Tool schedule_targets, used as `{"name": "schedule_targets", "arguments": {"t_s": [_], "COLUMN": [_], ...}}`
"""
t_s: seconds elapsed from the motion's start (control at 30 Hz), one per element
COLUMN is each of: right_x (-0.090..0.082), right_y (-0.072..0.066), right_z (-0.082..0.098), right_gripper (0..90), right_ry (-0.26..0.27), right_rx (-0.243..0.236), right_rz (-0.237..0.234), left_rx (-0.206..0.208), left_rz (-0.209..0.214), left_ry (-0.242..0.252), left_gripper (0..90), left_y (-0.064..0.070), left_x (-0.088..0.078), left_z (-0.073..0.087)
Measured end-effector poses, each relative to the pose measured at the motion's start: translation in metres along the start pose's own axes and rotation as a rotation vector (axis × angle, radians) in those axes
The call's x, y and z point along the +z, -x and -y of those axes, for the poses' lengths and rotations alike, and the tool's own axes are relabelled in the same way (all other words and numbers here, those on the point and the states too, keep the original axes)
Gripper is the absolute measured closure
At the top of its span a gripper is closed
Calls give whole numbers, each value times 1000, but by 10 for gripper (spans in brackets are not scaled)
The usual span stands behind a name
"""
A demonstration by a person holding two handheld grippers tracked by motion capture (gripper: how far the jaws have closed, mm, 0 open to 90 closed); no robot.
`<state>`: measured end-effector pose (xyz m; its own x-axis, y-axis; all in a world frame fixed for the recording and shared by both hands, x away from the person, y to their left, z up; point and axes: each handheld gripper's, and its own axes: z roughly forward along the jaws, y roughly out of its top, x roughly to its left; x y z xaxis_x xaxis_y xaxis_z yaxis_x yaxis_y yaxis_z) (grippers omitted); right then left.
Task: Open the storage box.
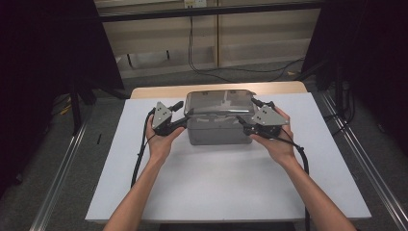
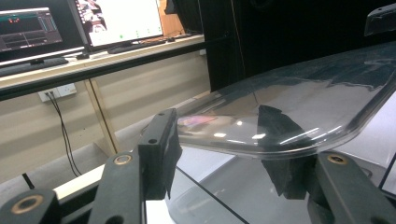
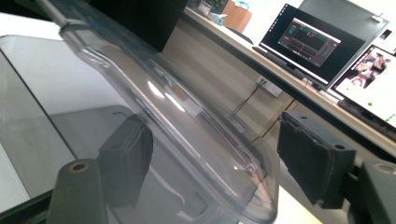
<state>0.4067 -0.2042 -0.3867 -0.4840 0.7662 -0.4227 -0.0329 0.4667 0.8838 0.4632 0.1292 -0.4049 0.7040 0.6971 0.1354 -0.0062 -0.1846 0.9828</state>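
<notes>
Clear plastic box (image 1: 217, 126) on the white table (image 1: 231, 187), toward the far edge, midway between the table's two sides. Grey-tinted see-through walls, rounded corners, squat rectangular body. On top, a transparent lid (image 1: 220, 103) with a glossy, slightly domed face and a thick rolled rim, raised off the box at its near edge and tilted up, reflections of the room smeared across it.

Left gripper (image 1: 182, 115) at the box's left end, held in the left hand (image 1: 161, 140). Jaws apart, straddling the lid's rim: in the left gripper view one pad (image 2: 161, 154) above and free of the plastic, the other seen through the lid from beneath; whether either pad presses the rim, cannot tell for sure, though a gap shows at the upper one.

Right gripper (image 1: 245, 123) at the box's right end, in the right hand (image 1: 276, 142). Jaws wide apart around the lid's corner: one pad (image 3: 127, 158) under the clear plastic, the other (image 3: 308, 158) well off the rim with open air between.

Beyond the box, a wooden shelf wall with dangling cables (image 1: 192, 48); monitors (image 3: 310, 44) on a desk in the gripper views.
</notes>
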Motion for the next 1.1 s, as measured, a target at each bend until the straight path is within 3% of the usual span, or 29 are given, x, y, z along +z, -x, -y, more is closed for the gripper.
{"name": "schedule_targets", "arguments": {"t_s": [0.03,0.23,0.47,0.67,0.9,1.1], "right_x": [1,5,8,12,15,16], "right_y": [4,13,18,22,28,30], "right_z": [3,13,16,21,24,24], "right_gripper": [273,291,317,361,430,496], "right_ry": [3,1,15,31,42,51], "right_rx": [36,118,123,179,191,154], "right_rz": [-8,-26,-19,-25,-13,-2], "left_rx": [4,-1,2,-3,-9,-13], "left_rz": [3,14,13,20,16,18], "left_ry": [3,7,3,-4,2,1], "left_gripper": [504,552,562,565,569,569], "left_y": [0,-1,-2,-4,-5,-7], "left_x": [0,0,0,1,3,3], "left_z": [0,-2,-4,-7,-10,-11]}}
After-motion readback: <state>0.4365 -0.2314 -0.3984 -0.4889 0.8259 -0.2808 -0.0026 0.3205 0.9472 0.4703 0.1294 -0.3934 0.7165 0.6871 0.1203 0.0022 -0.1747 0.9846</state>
